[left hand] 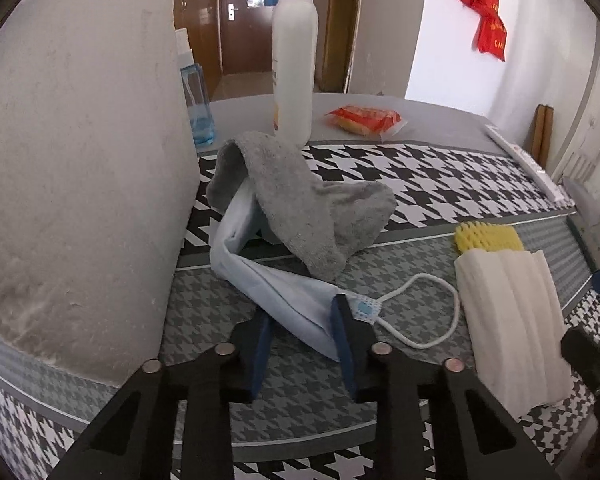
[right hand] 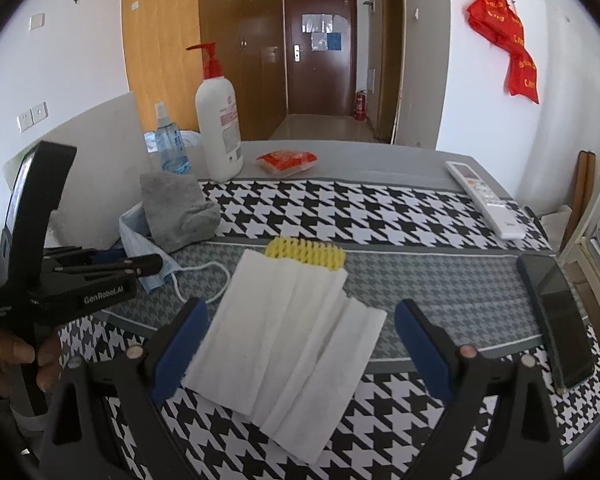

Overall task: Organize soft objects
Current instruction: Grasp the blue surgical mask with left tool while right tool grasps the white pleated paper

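A light blue face mask (left hand: 284, 300) lies on the houndstooth cloth with a grey sock (left hand: 308, 208) draped over its far part; both also show in the right wrist view, mask (right hand: 134, 236) and sock (right hand: 176, 212). My left gripper (left hand: 302, 332) has its jaws around the mask's near end, with a gap still showing. A folded white tissue (right hand: 284, 344) lies over a yellow foam net (right hand: 304, 254); they also show at the right of the left wrist view, tissue (left hand: 512, 328). My right gripper (right hand: 300, 344) is open, its jaws on either side of the tissue.
A grey bin (left hand: 72, 168) stands close on the left. At the back are a white pump bottle (right hand: 218, 120), a blue spray bottle (right hand: 170, 140) and a red snack packet (right hand: 286, 160). A white remote (right hand: 486, 200) and a black phone (right hand: 558, 316) lie on the right.
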